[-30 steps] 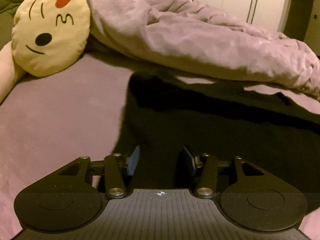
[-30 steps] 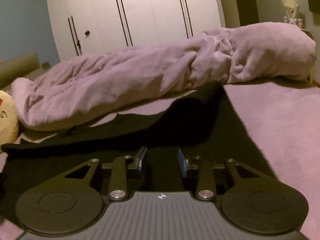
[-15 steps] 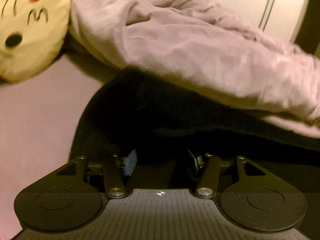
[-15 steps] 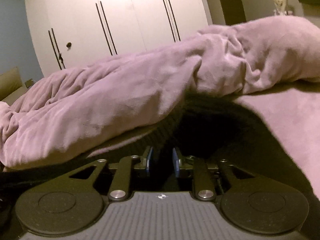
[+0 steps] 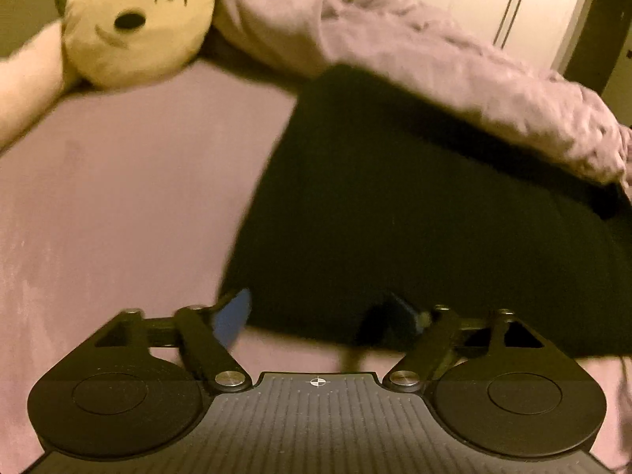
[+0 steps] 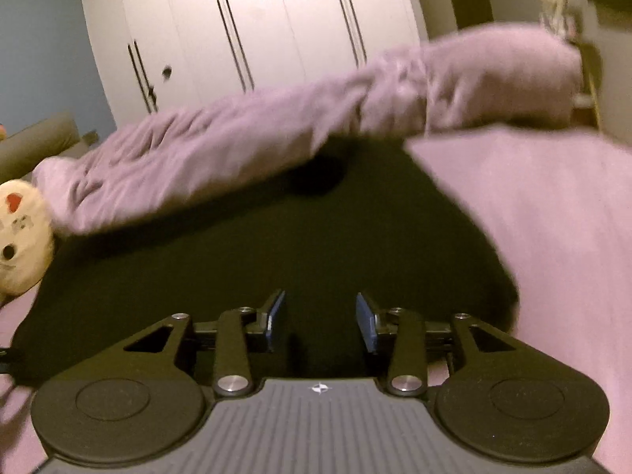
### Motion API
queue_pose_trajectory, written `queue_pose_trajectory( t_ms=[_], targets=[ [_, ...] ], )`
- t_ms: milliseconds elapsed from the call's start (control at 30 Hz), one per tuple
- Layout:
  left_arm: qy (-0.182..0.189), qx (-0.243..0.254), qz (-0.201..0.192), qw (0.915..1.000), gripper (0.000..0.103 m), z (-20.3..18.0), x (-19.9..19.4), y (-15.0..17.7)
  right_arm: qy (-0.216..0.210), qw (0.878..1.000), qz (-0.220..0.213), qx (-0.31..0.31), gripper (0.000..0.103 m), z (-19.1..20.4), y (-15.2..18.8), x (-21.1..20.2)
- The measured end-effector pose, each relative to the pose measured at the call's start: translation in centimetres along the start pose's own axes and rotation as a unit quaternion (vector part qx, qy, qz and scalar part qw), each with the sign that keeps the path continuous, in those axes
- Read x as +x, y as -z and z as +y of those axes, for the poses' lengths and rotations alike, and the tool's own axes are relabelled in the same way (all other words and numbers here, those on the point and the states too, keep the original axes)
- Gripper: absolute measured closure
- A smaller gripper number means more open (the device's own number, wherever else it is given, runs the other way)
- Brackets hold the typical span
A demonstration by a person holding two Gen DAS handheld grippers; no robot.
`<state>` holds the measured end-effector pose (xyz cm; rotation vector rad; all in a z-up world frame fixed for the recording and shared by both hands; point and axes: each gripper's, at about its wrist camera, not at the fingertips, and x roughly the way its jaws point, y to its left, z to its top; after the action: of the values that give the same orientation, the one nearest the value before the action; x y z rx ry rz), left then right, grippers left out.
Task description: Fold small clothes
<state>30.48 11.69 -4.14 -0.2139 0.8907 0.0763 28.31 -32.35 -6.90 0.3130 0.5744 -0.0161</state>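
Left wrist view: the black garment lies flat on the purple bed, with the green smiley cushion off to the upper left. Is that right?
Not quite. The cushion is pale yellow, not green, as the left wrist view shows. The rest holds: the black garment lies flat on the purple bed, with the cushion at upper left.

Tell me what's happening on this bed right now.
A person is folding a black garment on the bed with a hand-held claw in each hand. The garment lies flat beside the bunched blanket and a round yellow pillow. The left claw is opening at its near edge, gripping nothing. The right claw is opening too, over the cloth, pads apart.
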Motion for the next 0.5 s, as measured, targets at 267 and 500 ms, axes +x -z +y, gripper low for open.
queue_pose_trajectory(
  t_ms=[267,500],
  targets=[
    [0.036,-0.104,0.052,0.9926,0.012,1.1,0.3,1.6,0.003,0.996,0.009,0.086,0.056,-1.6,2.4,-4.1],
    [0.038,-0.161,0.058,0.9845,0.012,3.0,0.1,1.2,0.025,0.996,0.009,0.091,0.051,-3.9,1.9,-5.6]
  ],
)
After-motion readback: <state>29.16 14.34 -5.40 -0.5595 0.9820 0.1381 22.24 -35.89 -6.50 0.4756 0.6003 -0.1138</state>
